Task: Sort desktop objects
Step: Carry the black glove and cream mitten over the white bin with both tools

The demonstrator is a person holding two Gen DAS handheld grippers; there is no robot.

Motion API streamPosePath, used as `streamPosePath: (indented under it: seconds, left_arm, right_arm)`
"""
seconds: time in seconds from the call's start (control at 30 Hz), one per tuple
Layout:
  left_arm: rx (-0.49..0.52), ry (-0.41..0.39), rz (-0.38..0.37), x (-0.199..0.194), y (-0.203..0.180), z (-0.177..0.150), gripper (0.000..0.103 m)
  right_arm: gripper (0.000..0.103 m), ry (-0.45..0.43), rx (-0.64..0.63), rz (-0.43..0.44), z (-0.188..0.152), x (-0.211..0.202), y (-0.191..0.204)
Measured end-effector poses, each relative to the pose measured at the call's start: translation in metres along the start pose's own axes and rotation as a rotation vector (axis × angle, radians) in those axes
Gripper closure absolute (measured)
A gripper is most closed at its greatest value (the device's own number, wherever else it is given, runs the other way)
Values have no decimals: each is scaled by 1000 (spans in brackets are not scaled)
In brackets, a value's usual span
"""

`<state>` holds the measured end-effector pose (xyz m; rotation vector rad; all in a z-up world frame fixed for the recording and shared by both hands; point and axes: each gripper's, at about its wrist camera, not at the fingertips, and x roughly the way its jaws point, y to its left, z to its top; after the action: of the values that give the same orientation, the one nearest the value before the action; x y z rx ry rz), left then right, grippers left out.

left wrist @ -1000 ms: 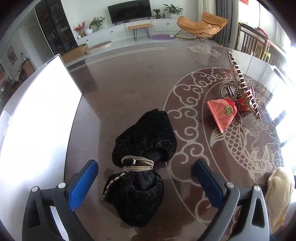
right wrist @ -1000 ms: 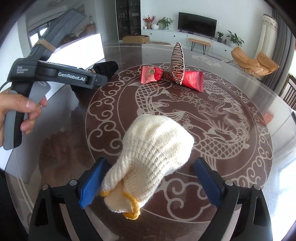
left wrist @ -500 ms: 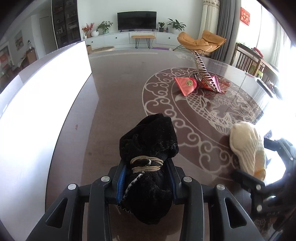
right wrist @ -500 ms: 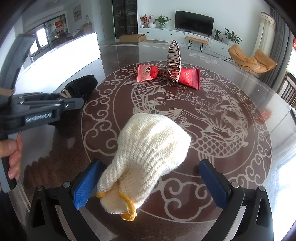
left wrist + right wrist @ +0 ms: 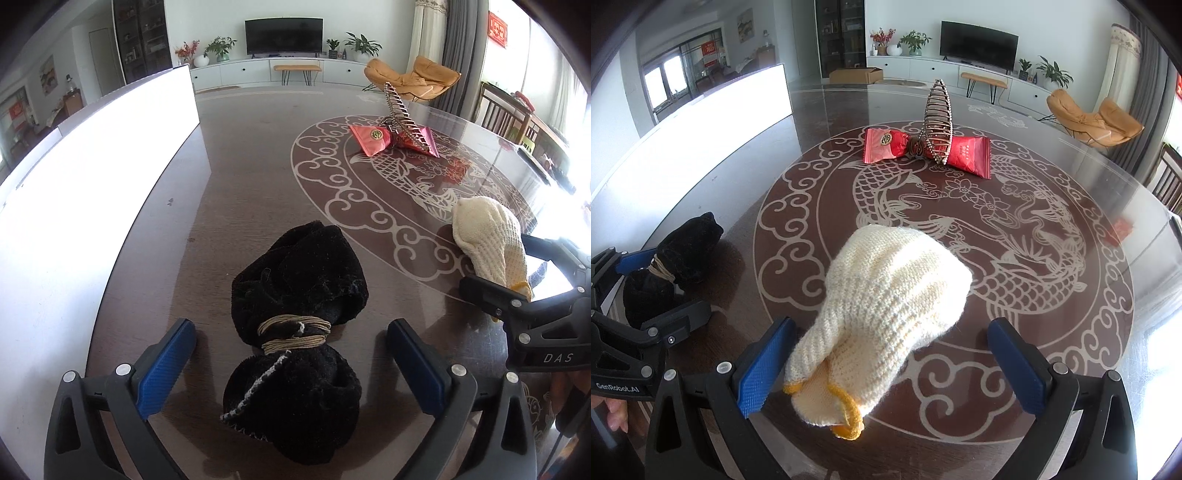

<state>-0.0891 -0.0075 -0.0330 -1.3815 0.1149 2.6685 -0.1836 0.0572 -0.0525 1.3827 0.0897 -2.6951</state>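
A black fuzzy cloth bundle (image 5: pixel 295 317) tied with tan cord lies on the dark table between the open jaws of my left gripper (image 5: pixel 291 354); it also shows in the right wrist view (image 5: pixel 668 266). A cream knitted glove (image 5: pixel 886 310) with a yellow cuff lies between the open jaws of my right gripper (image 5: pixel 890 354), its cuff near the left pad; it also shows in the left wrist view (image 5: pixel 487 240). A red candy wrapper (image 5: pixel 923 151) with a brown hair claw clip (image 5: pixel 938 122) on it lies farther back.
A bright white panel (image 5: pixel 85 177) runs along the table's left side. The table (image 5: pixel 1052 229) bears a round dragon pattern. Chairs stand beyond its far right edge (image 5: pixel 517 118).
My left gripper was open, shut on the black bundle half a second ago, and has now opened again with the bundle lying on the table. My right gripper stays open around the glove.
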Motion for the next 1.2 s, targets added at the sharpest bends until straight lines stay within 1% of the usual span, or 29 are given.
streamPosePath:
  seconds: [1.1,1.17,1.2]
  left_arm:
    - [8,3,-9,2,-1,1,0]
    - [11,7,-10,2,-1,1,0]
    - [12,10,-11,2,-1,2,0]
  right_arm:
    - [0,2,1,-1,0,0,0]
    - [0,8,3,0,1,1,-1]
    - [0,27,2,0,4,2,-1]
